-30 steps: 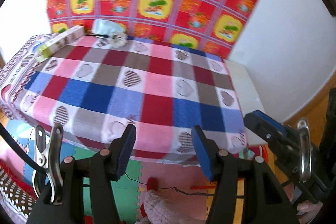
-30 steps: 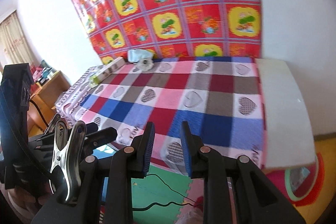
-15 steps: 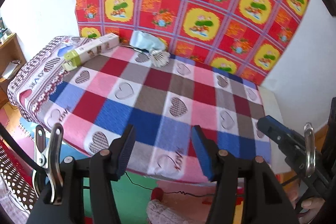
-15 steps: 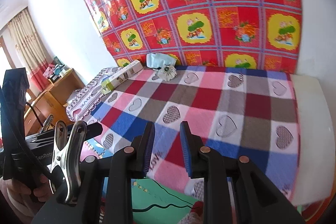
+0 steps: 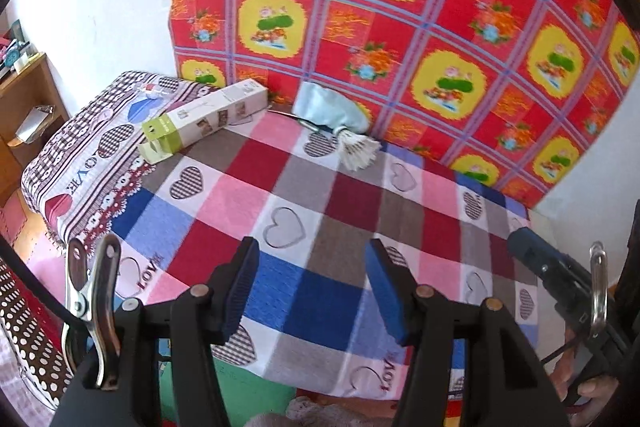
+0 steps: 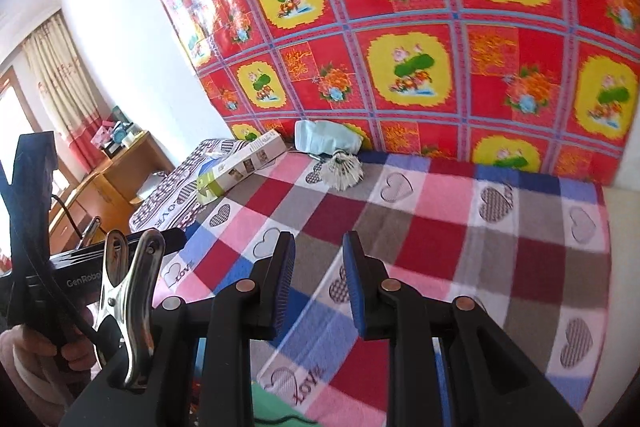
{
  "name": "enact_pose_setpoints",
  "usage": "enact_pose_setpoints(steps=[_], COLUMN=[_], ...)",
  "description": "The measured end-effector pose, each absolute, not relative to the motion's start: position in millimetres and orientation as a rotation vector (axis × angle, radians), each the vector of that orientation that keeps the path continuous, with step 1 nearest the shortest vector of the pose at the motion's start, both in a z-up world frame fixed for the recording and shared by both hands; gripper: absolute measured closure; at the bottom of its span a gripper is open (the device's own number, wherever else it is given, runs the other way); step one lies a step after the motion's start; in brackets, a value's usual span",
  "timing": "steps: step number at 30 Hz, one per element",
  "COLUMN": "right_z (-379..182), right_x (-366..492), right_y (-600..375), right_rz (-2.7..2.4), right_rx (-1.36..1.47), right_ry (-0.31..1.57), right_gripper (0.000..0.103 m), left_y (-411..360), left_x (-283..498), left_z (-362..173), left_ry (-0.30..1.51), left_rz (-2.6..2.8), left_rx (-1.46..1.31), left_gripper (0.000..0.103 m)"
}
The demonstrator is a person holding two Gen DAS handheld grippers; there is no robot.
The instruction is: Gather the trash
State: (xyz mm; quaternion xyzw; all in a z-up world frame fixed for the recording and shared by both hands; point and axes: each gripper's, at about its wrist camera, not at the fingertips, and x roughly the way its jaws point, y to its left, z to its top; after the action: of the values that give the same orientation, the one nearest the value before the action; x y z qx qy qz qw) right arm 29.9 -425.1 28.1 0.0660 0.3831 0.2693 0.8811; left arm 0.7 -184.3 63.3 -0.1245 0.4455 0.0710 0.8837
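On a checked, heart-patterned cloth over a table (image 5: 304, 195) (image 6: 440, 227), the far end holds a long white and green box (image 5: 204, 121) (image 6: 240, 167), a crumpled pale blue bag (image 5: 330, 109) (image 6: 326, 139) and a white feathered shuttlecock (image 5: 358, 149) (image 6: 344, 173). My left gripper (image 5: 312, 279) hovers over the near edge, jaws apart, nothing between them. My right gripper (image 6: 318, 275) hangs beside it with a narrower gap, also empty. Both are far short of the three items.
A red and yellow flowered sheet (image 5: 400, 7) covers the wall behind the table. A wooden cabinet (image 6: 120, 171) stands at the left. Foam floor mats (image 5: 256, 399) lie below the near edge. A person's hand (image 6: 36, 355) holds the other gripper.
Both grippers have swept along and in over the table's near edge. The box, bag and shuttlecock now look larger and nearer. Jaw gaps are unchanged.
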Motion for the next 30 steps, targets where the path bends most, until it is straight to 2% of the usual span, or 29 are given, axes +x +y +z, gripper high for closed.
enact_pose_setpoints(steps=[30], right_z=[6.3], right_x=[99.8], right_y=[-281.9], right_rz=[0.306], right_rx=[0.223], right_ry=[0.839], right_gripper=[0.077], left_y=[42.0], left_x=[125.1], left_z=[37.4], left_ry=[0.982], left_rz=[0.061], left_rx=[-0.199], left_gripper=[0.045])
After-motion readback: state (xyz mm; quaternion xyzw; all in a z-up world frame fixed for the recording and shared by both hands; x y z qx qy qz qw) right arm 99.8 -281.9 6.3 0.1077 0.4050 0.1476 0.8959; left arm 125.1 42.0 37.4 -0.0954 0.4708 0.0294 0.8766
